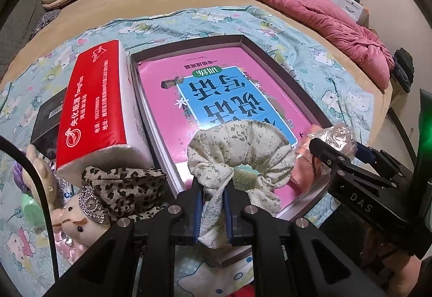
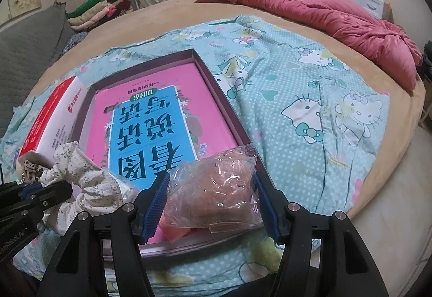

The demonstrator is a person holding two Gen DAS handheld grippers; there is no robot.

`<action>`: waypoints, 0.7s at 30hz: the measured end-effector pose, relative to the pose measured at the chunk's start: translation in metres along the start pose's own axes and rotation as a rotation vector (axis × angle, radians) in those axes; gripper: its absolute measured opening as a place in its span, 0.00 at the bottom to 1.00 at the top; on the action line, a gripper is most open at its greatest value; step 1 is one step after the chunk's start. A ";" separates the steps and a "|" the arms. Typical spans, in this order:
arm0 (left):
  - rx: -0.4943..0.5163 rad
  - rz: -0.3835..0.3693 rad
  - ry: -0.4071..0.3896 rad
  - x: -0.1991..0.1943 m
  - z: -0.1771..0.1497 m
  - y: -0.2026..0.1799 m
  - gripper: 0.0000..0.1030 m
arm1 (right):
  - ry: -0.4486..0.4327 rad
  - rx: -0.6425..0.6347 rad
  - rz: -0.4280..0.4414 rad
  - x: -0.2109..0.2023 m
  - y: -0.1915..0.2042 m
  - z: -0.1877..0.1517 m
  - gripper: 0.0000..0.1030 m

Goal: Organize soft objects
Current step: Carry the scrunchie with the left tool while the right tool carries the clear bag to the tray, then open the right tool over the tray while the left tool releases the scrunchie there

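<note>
On the bed, "DAS"-marked left gripper jaws pinch a floral scrunchie; right gripper jaws grip a plastic bag.

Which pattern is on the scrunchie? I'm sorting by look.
Cream with tiny dark florals; the scrunchie shows best in the left wrist view.

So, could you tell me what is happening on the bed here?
A person is sorting soft items with two hand-held grippers. The left gripper is clamped on a floral scrunchie, held over the shallow box lined with a pink book. The right gripper brackets a clear plastic bag at the box's near corner. A leopard-print scrunchie and plush rabbit wait beside it.
</note>
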State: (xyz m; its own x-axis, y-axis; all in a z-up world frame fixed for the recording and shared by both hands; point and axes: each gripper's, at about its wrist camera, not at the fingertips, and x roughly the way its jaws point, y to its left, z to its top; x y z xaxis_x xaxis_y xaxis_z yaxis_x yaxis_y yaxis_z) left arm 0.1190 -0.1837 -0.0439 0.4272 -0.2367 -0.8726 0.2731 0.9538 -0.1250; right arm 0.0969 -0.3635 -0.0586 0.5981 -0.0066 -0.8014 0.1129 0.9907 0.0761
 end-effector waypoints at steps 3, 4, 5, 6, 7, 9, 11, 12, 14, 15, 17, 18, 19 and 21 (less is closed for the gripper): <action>-0.003 -0.006 -0.002 -0.001 0.000 0.001 0.15 | -0.001 0.000 -0.001 0.000 0.000 0.000 0.66; -0.004 -0.006 -0.004 -0.002 0.000 0.000 0.15 | -0.001 0.000 -0.002 0.000 0.001 0.000 0.67; -0.004 -0.007 -0.004 -0.002 0.000 0.001 0.15 | -0.003 -0.001 -0.001 -0.001 0.001 0.000 0.67; -0.006 -0.007 -0.002 -0.002 0.000 0.001 0.16 | -0.004 -0.001 -0.002 -0.001 0.001 0.000 0.67; -0.006 -0.007 -0.002 -0.002 0.000 0.001 0.18 | -0.006 -0.002 -0.002 -0.002 0.001 0.000 0.67; -0.009 -0.006 0.001 -0.002 0.000 0.001 0.23 | -0.012 -0.003 -0.003 -0.003 0.001 0.000 0.69; -0.013 -0.005 0.000 -0.003 -0.001 0.001 0.25 | -0.021 -0.003 -0.004 -0.005 0.002 0.001 0.71; -0.014 -0.005 0.000 -0.003 0.000 0.001 0.25 | -0.026 -0.003 -0.005 -0.006 0.002 0.001 0.71; -0.014 -0.009 -0.002 -0.004 0.000 0.001 0.25 | -0.034 -0.003 -0.002 -0.008 0.002 0.001 0.72; -0.015 -0.009 -0.002 -0.004 -0.001 0.001 0.26 | -0.038 -0.003 -0.002 -0.008 0.002 0.001 0.72; -0.015 -0.016 -0.006 -0.006 -0.001 0.001 0.29 | -0.048 -0.001 0.002 -0.010 0.002 0.002 0.72; -0.015 -0.017 -0.007 -0.006 0.000 0.002 0.32 | -0.053 0.000 0.003 -0.011 0.002 0.002 0.72; -0.013 -0.019 -0.009 -0.007 0.000 0.002 0.34 | -0.057 0.000 0.005 -0.011 0.002 0.002 0.72; -0.012 -0.021 -0.014 -0.008 0.001 0.001 0.37 | -0.065 0.000 0.008 -0.013 0.002 0.003 0.72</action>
State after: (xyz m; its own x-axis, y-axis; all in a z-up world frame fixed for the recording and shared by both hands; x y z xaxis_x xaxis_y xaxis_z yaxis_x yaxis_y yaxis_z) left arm 0.1162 -0.1805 -0.0365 0.4330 -0.2592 -0.8633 0.2723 0.9506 -0.1489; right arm 0.0914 -0.3615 -0.0466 0.6494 -0.0074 -0.7604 0.1076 0.9908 0.0822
